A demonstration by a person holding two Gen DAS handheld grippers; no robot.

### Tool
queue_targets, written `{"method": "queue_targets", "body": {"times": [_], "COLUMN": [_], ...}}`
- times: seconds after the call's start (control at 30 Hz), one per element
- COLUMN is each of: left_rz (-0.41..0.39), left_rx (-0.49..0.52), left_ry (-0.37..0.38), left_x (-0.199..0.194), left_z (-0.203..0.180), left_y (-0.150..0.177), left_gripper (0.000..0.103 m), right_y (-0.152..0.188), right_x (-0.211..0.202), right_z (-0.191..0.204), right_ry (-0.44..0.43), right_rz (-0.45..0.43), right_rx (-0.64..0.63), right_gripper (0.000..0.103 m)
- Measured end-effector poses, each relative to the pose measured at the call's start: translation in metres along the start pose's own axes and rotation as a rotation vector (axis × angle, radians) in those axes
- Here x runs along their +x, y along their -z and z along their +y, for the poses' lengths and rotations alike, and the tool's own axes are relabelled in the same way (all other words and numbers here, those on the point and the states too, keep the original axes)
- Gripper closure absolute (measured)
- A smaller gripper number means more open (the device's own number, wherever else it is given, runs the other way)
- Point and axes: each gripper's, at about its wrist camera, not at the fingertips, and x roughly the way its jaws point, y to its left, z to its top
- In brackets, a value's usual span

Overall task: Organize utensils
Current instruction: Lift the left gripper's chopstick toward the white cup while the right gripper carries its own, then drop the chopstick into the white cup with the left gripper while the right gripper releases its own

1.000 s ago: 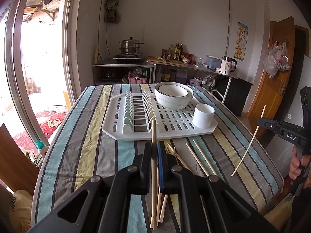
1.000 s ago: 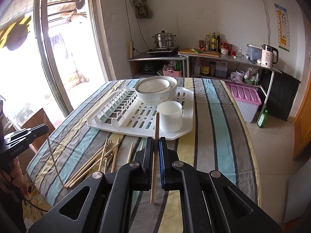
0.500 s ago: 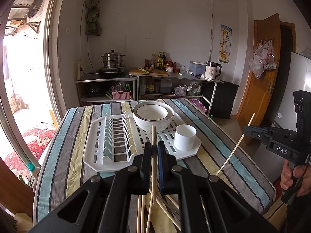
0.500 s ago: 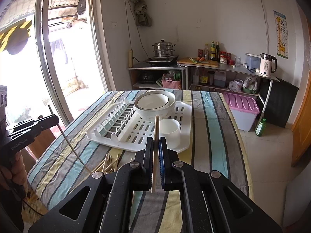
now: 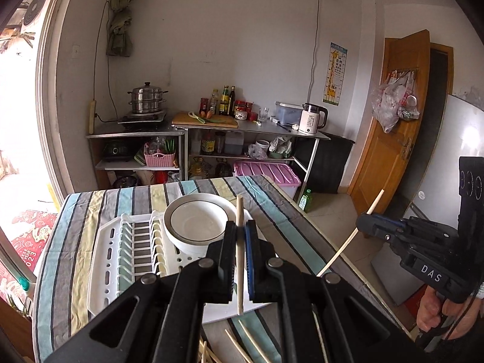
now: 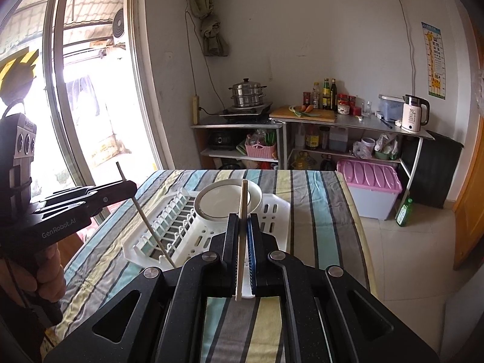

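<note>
In the left wrist view a wooden chopstick stands nearly upright at frame centre, pinched between the closed jaws of the left gripper, its tip rising above them and its lower end hanging below. At the right edge a second chopstick slants through the closed right gripper, held off the table's side. Behind the left jaws sit a white bowl on a white dish rack, over the striped tablecloth. Loose chopsticks lie on the cloth at the bottom centre.
</note>
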Motion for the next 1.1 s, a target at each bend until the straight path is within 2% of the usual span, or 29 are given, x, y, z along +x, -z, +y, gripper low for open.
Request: {"method": "queue_targets", "body": {"times": [0.2, 0.33, 0.47, 0.73, 0.9, 1.1], "left_rz": [-0.016, -0.010, 0.010, 0.103, 0.134, 0.143], "left_rx": [-0.021, -0.039, -0.053, -0.078, -0.081, -0.094], "left_ry": [0.031, 0.050, 0.066, 0.064, 0.045, 0.035], "left_x": [0.032, 0.053, 0.075, 0.117, 0.128, 0.132], "left_z": [-0.002, 0.000, 0.003, 0.006, 0.009, 0.014], "left_y": [-0.026, -0.033, -0.030, -0.010, -0.003, -0.001], "left_gripper": [0.097, 0.097, 0.097, 0.097, 0.096, 0.096], "right_y": [-0.020, -0.027, -0.026, -0.008, 0.001, 0.002], "right_x": [0.021, 0.040, 0.058, 0.097, 0.111, 0.113], "right_z": [-0.010, -0.020, -0.024, -0.035, -0.041, -0.046], "right_ry": [-0.004, -0.007, -0.006, -0.014, -0.010, -0.001], "right_rz": [-0.021, -0.017, -0.002, 0.078, 0.114, 0.119], "right_rx": [0.020, 0.031, 0.039, 0.068, 0.092, 0.104], "right_gripper": [0.098, 0.098, 0.098, 0.098, 0.098, 0.097]}}
